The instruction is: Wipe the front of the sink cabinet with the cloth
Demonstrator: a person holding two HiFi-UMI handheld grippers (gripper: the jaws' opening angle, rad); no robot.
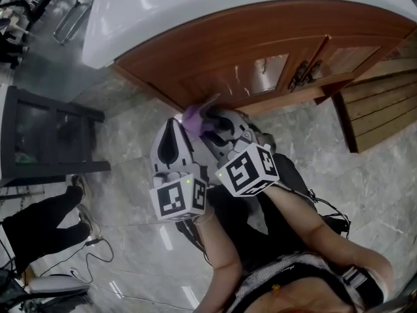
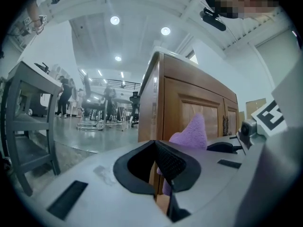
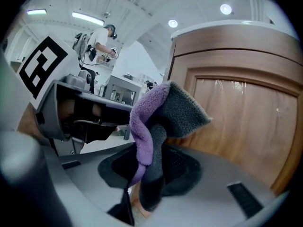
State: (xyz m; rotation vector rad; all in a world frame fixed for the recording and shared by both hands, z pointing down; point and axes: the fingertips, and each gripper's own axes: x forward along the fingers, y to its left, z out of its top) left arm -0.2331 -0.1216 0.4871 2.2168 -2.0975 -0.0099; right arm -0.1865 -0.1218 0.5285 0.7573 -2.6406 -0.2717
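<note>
Above the grey marble floor (image 1: pixel 130 168), the front of the curved brown wooden sink cabinet (image 1: pixel 247 51) seems not yet wiped. The right hand-held gripper (image 3: pixel 150 174) pinches the purple-grey cloth (image 3: pixel 147 117); the left hand-held gripper (image 2: pixel 161 167) is pressed together, empty.

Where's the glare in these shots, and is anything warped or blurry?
Head view: ceiling lights leave glare streaks on a door of the sink cabinet and on the polished floor. Right gripper view: fisheye curves the cabinet's straight edges; the cloth is sharp. Left gripper view: dark round vignette, a mosaic patch top right.
</note>
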